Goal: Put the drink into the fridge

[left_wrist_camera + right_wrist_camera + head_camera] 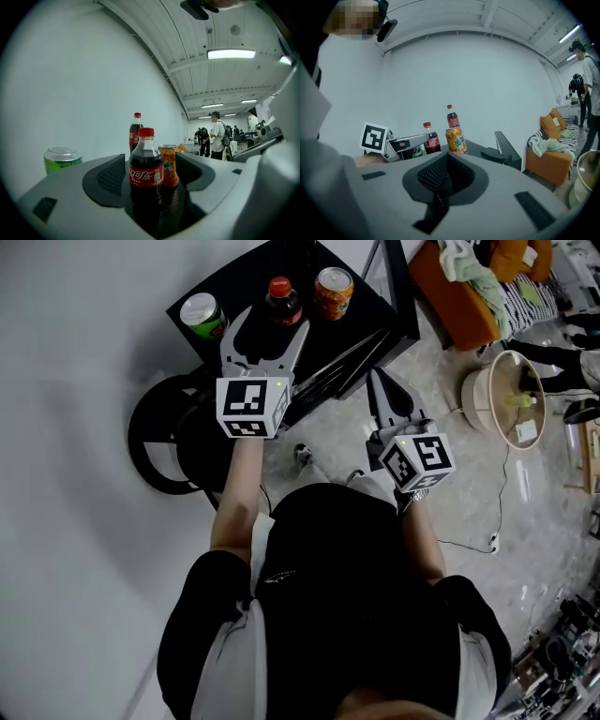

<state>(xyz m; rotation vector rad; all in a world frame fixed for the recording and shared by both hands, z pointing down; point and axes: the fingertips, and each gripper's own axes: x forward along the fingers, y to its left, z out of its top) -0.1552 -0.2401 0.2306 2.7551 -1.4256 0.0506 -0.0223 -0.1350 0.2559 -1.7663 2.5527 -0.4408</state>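
Grey left hand-held gripper gapes around plastic cola bottle; right hand-held gripper closed.

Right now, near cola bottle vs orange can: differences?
The cola bottle is taller, with a red cap and label; the orange can is shorter, metal-topped. The cola bottle stands between the left gripper's open jaws; the orange can stands outside them. Both are upright on the black table.

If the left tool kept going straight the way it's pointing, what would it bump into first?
Most likely the cola bottle, standing straight ahead between the open jaws of the left tool; the orange can sits farther behind it.
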